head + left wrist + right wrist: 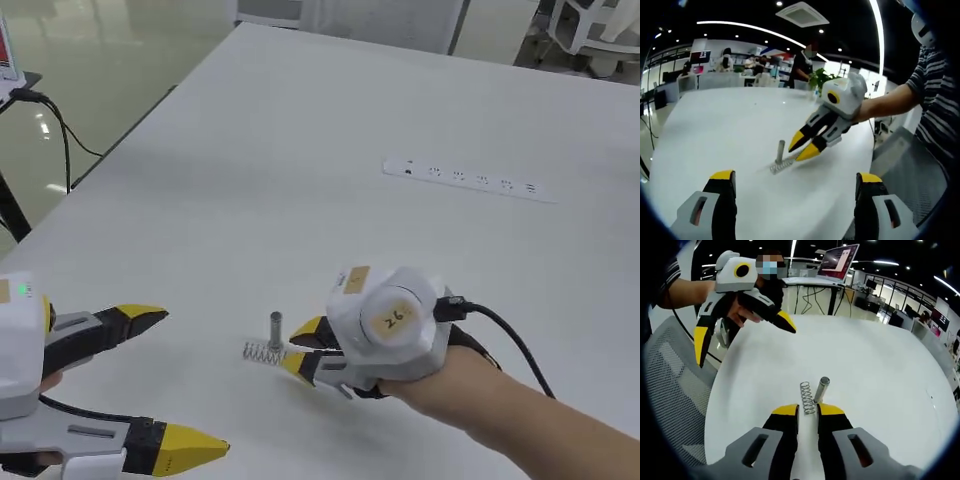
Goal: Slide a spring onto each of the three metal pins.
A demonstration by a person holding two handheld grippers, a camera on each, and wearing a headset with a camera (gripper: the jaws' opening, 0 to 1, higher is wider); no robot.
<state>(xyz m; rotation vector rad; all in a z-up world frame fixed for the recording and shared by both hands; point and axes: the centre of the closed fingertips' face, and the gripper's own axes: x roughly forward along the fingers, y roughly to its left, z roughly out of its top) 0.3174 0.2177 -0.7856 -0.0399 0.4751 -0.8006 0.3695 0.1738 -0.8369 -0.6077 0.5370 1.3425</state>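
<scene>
One short metal pin [275, 325] stands upright on the white table [300, 150]. A small steel spring [260, 352] lies almost flat just in front of the pin's foot. My right gripper [297, 347] is shut on the spring's near end, its yellow tips right beside the pin. In the right gripper view the spring [806, 397] sticks out from between the jaws of the right gripper [808, 410], beside the pin [821, 388]. My left gripper [195, 380] hovers open at the lower left, holding nothing. The left gripper view has pin [780, 150] and spring [781, 165] ahead.
A white power strip [470, 180] lies at the far right of the table. A black cable [60, 130] hangs off the left edge. A mesh chair [675, 390] stands by the table's near side. People stand in the room behind.
</scene>
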